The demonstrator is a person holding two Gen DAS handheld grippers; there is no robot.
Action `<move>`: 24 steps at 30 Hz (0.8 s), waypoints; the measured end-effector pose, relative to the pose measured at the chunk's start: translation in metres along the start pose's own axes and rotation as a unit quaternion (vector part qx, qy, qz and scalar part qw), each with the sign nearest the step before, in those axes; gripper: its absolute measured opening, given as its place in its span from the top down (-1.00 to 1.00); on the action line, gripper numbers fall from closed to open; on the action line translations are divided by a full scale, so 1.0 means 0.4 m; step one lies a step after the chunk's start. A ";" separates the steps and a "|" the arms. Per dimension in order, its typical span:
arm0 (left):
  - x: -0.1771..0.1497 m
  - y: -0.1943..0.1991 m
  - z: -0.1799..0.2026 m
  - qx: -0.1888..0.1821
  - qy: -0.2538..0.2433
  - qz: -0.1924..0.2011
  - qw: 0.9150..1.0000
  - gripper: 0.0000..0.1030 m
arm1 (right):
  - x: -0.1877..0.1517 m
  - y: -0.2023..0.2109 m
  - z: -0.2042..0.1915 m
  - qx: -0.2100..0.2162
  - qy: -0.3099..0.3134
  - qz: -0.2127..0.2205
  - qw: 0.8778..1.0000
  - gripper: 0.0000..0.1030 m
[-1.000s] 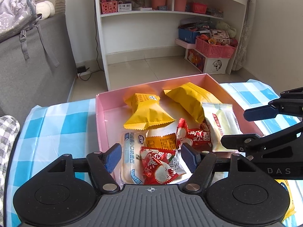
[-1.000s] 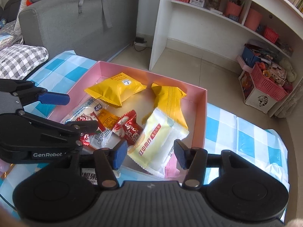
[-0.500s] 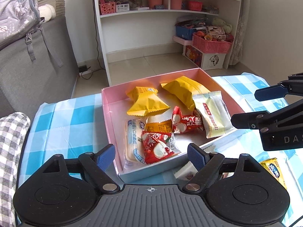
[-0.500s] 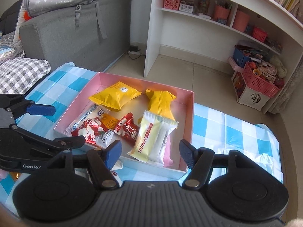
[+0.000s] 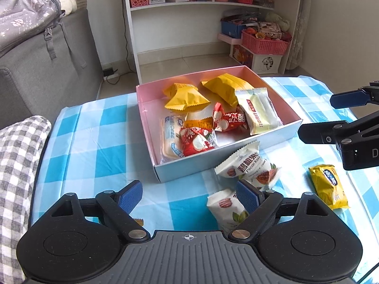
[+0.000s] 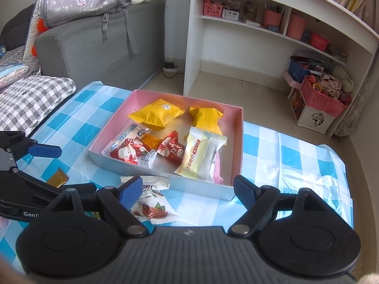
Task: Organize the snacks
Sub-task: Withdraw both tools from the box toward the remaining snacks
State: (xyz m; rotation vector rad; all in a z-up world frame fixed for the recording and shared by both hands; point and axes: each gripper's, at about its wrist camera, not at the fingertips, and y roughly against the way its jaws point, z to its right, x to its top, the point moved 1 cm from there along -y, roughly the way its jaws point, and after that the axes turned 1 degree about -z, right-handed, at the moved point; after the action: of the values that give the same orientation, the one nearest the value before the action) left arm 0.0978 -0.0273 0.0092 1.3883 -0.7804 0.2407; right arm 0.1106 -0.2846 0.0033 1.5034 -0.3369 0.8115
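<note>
A pink box (image 5: 293, 121) (image 6: 238, 142) on the blue checked tablecloth holds several snack packets: yellow, red, white-blue and cream ones. Two white pecan packets (image 5: 248, 165) (image 5: 227, 210) lie on the cloth in front of the box; one also shows in the right wrist view (image 6: 151, 207). A yellow packet (image 5: 329, 185) lies at the right. My left gripper (image 5: 189, 195) is open and empty above the cloth, near the pecan packets. My right gripper (image 6: 187, 190) is open and empty in front of the box's near wall.
A small orange packet (image 6: 58, 177) lies on the cloth at the left. A grey sofa (image 6: 99, 45) and checked cushion (image 6: 30, 97) stand left. A white shelf unit (image 6: 260, 47) and pink baskets (image 5: 264, 42) stand behind the table.
Both grippers have drawn back and up from the box. The loose packets on the cloth in front of it have come into view. Both stay open and empty.
</note>
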 end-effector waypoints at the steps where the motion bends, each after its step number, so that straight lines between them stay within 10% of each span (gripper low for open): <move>1: -0.006 0.006 0.000 0.000 0.000 -0.001 1.000 -0.73 | -0.006 0.005 -0.004 0.000 0.002 0.001 1.000 -0.64; 24: -0.164 0.021 -0.046 0.010 -0.061 -0.025 0.998 -0.84 | -0.151 0.006 -0.109 0.029 0.105 -0.011 0.994 -0.92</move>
State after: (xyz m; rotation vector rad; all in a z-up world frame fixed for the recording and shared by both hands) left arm 0.0514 0.0102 -0.0244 1.4496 -0.8440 0.1265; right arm 0.0542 -0.2590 -0.0384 1.4570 -0.1416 0.9583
